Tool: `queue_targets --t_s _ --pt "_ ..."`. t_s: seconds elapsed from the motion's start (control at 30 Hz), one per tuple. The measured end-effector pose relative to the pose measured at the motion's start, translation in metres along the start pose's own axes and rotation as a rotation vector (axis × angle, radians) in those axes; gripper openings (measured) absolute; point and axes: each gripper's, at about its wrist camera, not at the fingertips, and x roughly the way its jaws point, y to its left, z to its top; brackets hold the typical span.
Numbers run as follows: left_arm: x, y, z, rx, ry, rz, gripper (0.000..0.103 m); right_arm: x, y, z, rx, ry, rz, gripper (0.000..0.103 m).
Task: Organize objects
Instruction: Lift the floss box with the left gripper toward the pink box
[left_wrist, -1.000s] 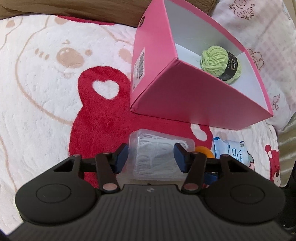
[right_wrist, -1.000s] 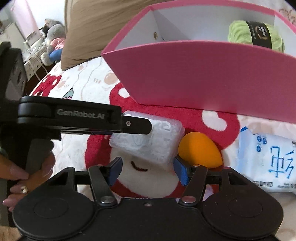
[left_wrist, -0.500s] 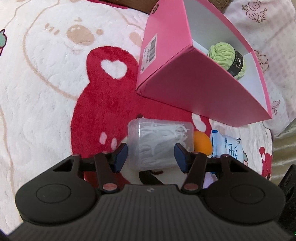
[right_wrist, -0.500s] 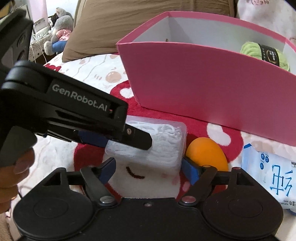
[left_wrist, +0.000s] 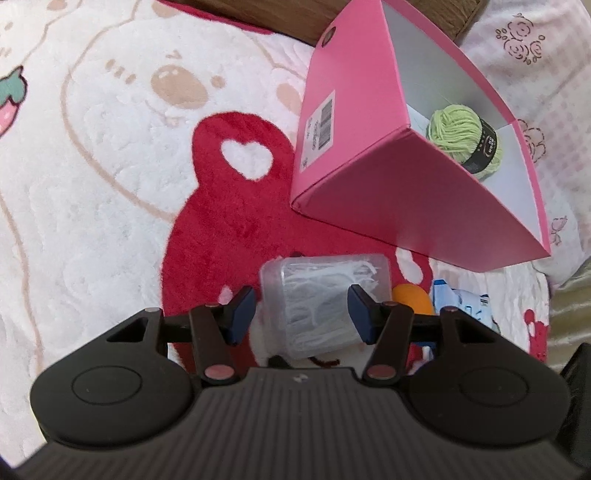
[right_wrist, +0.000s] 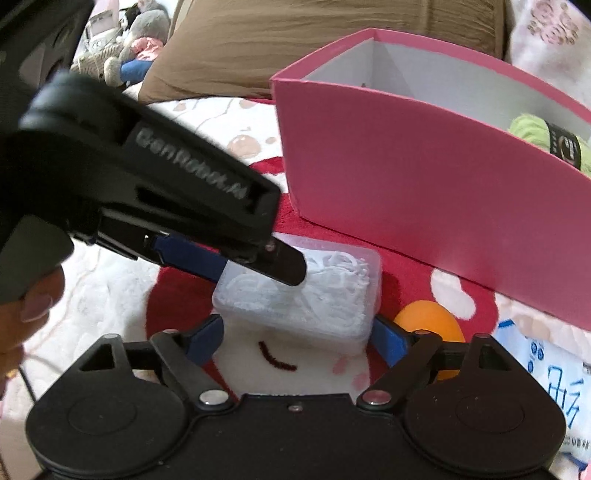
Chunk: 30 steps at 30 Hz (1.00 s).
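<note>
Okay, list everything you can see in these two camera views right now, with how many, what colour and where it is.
box: 1, pink outside and white inside, open, on the blanket
ball of yarn: 1, light green with a black band, inside the box
clear case of floss picks: 1, see-through with white picks, between the pads of the left hand-held gripper
sponge: 1, orange, egg-shaped, beside the case
tissue pack: 1, white and blue, to the right of the sponge
blanket: 1, white with a red bear print, under everything
pillow: 1, brown, behind the box
left hand-held gripper: 1, black with blue pads, closed on the case
right hand-held gripper: 1, black with blue pads, jaws opening, nothing gripped
hand: 1, on the left gripper's handle
</note>
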Motion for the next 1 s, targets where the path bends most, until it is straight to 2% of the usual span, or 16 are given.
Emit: queue_targets --t_s 0.07,0.37,1.0 --pt "0.003 0.002 0.0 -0.024 0.012 -0.016 0.055 0.002 0.004 0.0 -0.016 -0.009 -0.012 0.095" --pt "0.002 -0.005 -0.002 0.018 -0.003 0.002 0.055 0.004 0.006 0.006 -0.014 -0.005 -0.018 0.097" --pt "-0.01 -0.015 -0.005 0.075 0.005 -0.013 0.054 -0.019 0.009 0.002 -0.083 -0.039 -0.014 0.094"
